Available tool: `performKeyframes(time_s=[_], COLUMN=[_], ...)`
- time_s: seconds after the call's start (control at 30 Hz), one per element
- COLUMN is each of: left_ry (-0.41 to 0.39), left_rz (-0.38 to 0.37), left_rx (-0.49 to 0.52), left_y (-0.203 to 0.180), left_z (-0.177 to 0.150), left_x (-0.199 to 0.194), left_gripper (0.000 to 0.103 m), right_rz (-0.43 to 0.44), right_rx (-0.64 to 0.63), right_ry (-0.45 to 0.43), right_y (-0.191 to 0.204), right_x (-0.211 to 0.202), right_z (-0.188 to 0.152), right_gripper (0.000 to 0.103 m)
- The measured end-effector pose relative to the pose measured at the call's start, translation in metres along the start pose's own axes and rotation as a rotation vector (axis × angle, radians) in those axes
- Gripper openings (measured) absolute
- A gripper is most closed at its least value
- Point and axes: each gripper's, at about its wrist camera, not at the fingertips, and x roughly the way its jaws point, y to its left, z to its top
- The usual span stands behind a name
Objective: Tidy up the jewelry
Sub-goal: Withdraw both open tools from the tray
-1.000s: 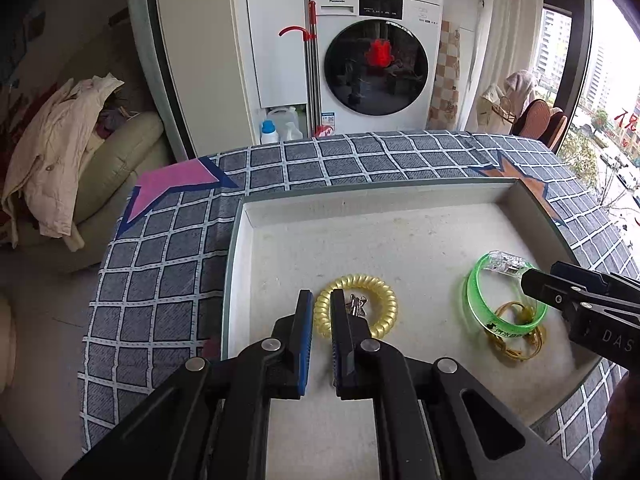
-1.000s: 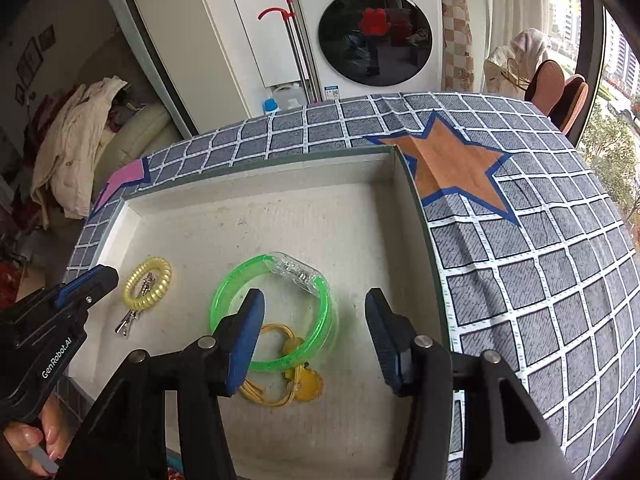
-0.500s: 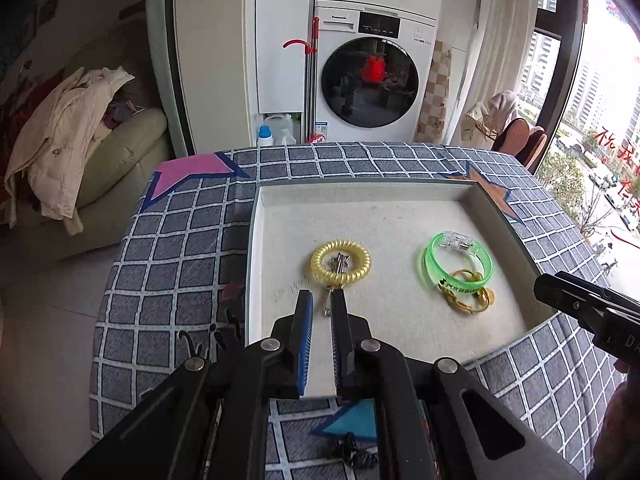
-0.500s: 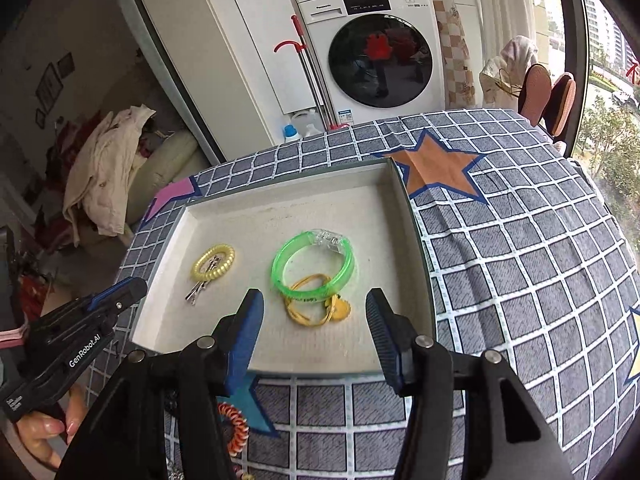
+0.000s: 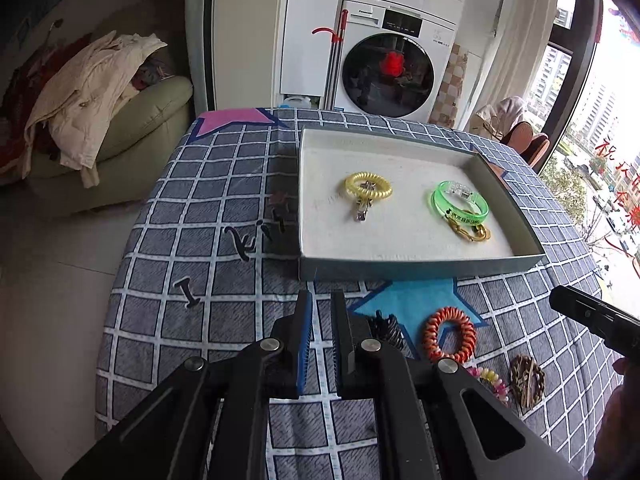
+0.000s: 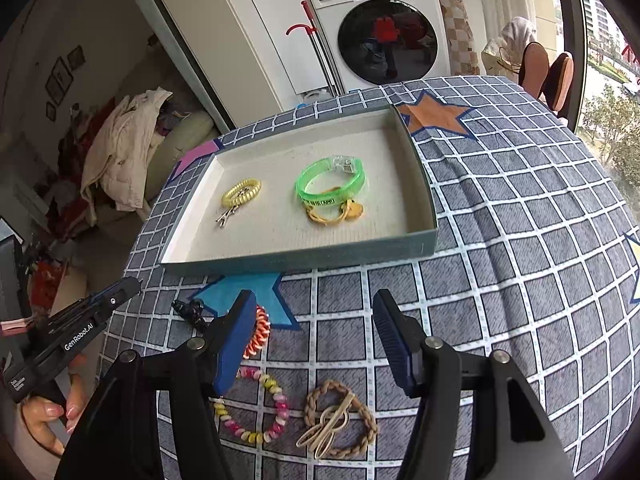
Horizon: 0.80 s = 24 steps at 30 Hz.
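Currently four pieces lie loose on the desk (image 6: 520, 240) before the tray (image 6: 304, 258): braided ring (image 6: 360, 412), bead bracelet (image 6: 256, 436), orange coil (image 6: 258, 334), black clip (image 5: 386, 330). Risk: grabbing the braided ring may drag the bracelet beside it. Right gripper (image 6: 314, 338) fingers are opening, empty, above the ring. Left gripper (image 5: 320, 340) is closed, empty.

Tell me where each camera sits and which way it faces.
Left wrist: on the left gripper, fingers shut and empty, looking down over the checked cloth toward the tray.
Right wrist: on the right gripper, fingers opening, empty, facing the same tray; a hand shows.
Shared: tray, green bangle, orange coil tie.
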Motion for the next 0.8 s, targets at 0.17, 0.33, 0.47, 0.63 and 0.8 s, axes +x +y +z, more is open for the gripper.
performKeyframes(time_s=[0.17,0.33,0.47,0.63,0.8], left_ry=[0.018,-0.019,-0.012,0.015,0.041], left_rz=[0.001,0.016,0.045,0.046,0.032], left_rx=[-0.009,-0.01,0.01,0.019,0.042], left_y=[0.0,-0.002,-0.006,-0.007,-0.015], left_z=[-0.018,-0.03,-0.044,-0.061,-0.078], left_x=[-0.004,-0.009,-0.006,-0.004,-0.003], left_gripper=[0.103,0.103,0.103,0.103,0.103], right_rz=[-0.008,-0.025,-0.027,-0.058,-0.088], right_rx=[-0.001,-0.001,0.009,-0.005,-0.012], right_ry=[0.017,0.011,0.026,0.047,0.067], right_y=[-0.004,-0.008,-0.013,-0.017,-0.02], right_x=[-0.008,-0.017,-0.019,-0.02,-0.021], right_z=[-0.018,-0.032,-0.044,-0.062,-0.077], right_gripper=[0.07,0.073,0.073,0.073,0.073])
